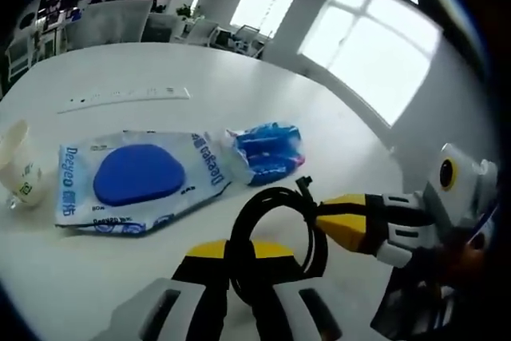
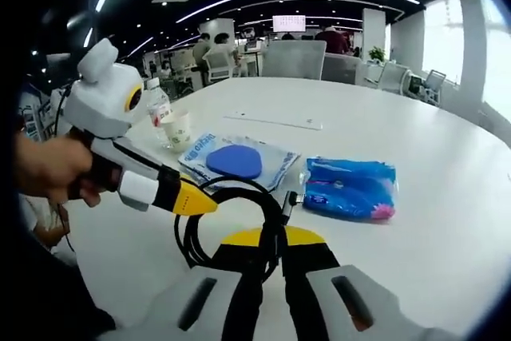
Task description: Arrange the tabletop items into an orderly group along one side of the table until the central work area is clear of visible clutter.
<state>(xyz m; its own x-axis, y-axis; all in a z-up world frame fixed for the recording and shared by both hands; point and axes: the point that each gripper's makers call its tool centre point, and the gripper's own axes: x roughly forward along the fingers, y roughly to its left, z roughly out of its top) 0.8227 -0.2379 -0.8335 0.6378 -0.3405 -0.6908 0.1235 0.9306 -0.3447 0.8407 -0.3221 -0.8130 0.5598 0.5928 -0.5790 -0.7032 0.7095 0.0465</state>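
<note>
Glossy plastic wipes pack (image 1: 140,179); smooth white table (image 1: 239,101); matt black cable (image 1: 275,233).

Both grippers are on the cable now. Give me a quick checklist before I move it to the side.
1. Left gripper shut on cable: ok.
2. Right gripper shut on cable: ok.
3. Cable coil off the table: cannot tell.
4. Plug end hangs loose near the blue pack, may snag: not ok.
5. Wipes pack and paper cup lie apart from the cable: ok.
6. Centre cleared: not ok, both packs are there.
</note>
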